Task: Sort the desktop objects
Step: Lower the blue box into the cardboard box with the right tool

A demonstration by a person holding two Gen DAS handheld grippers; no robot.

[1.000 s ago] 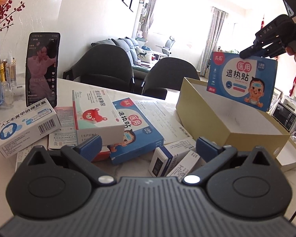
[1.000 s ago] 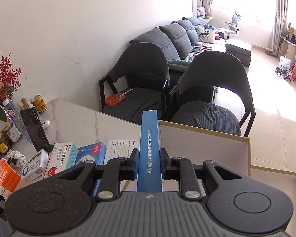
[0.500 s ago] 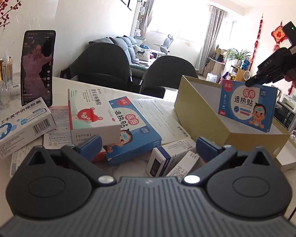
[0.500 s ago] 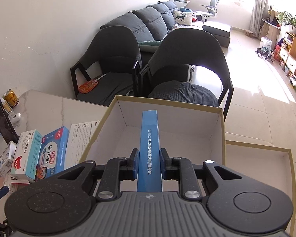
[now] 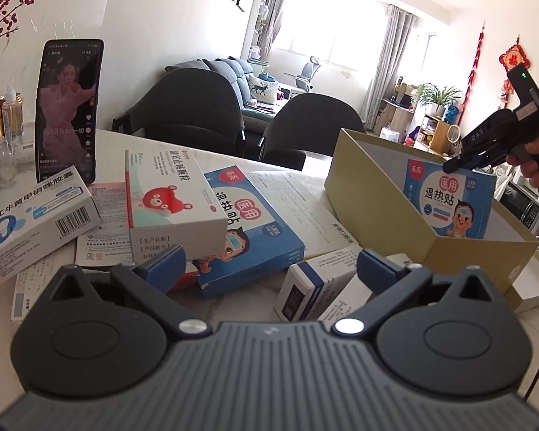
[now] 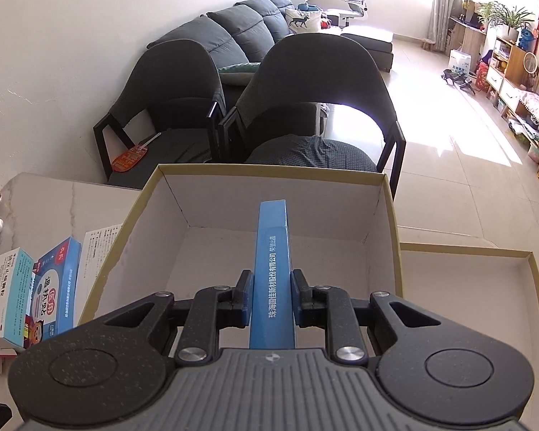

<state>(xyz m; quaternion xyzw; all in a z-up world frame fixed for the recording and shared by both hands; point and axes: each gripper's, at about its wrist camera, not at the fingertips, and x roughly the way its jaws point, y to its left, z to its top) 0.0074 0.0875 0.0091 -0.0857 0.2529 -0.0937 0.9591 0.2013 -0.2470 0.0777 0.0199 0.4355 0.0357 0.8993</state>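
Observation:
My right gripper (image 6: 269, 296) is shut on a flat blue fever-patch box (image 6: 271, 251), held on edge and lowered inside the tan cardboard box (image 6: 390, 215). In the left wrist view that same blue box (image 5: 449, 197) stands upright in the tan box (image 5: 377, 201), with the right gripper (image 5: 492, 143) above it. My left gripper (image 5: 269, 269) hangs open over the pile. Beneath it lie a second blue fever-patch box (image 5: 255, 230), a white box with a red bear (image 5: 169, 194), a white and blue medicine box (image 5: 32, 219) and two small white boxes (image 5: 316, 287).
A phone (image 5: 68, 107) stands upright at the back left beside bottles (image 5: 9, 107). Paper leaflets (image 5: 298, 208) lie under the boxes. The tan box's lid (image 6: 467, 287) lies to the right of it. Two dark chairs (image 6: 305, 100) stand beyond the table's far edge.
The right gripper has carried the blue box rightward over the tan box and down into it. The left gripper has stayed open over the pile.

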